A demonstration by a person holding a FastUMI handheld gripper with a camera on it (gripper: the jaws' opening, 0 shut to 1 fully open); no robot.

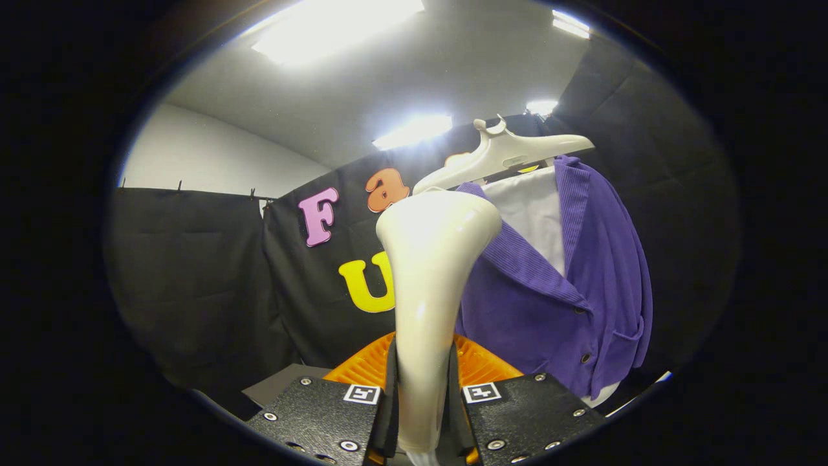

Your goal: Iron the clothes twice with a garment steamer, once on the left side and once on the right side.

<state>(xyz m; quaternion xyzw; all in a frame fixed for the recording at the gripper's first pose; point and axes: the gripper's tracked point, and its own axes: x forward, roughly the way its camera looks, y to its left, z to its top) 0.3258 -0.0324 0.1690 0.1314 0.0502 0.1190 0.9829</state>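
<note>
We count one garment steamer (432, 272), its handle pinched between the two fingers of our one gripper (424, 414). Beyond the steamer's head we count one purple cardigan (569, 291), one white shirt (533, 210) inside it, and one hanger (501, 155) above both.

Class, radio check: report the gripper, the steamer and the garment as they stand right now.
Gripper shut on garment steamer, head upright beyond the fingers. Purple cardigan on white hanger, just past the steamer head; contact unclear. Nothing between them.

gripper (424, 401) clamping steamer (432, 272) | purple cardigan (569, 291) just beyond
</note>
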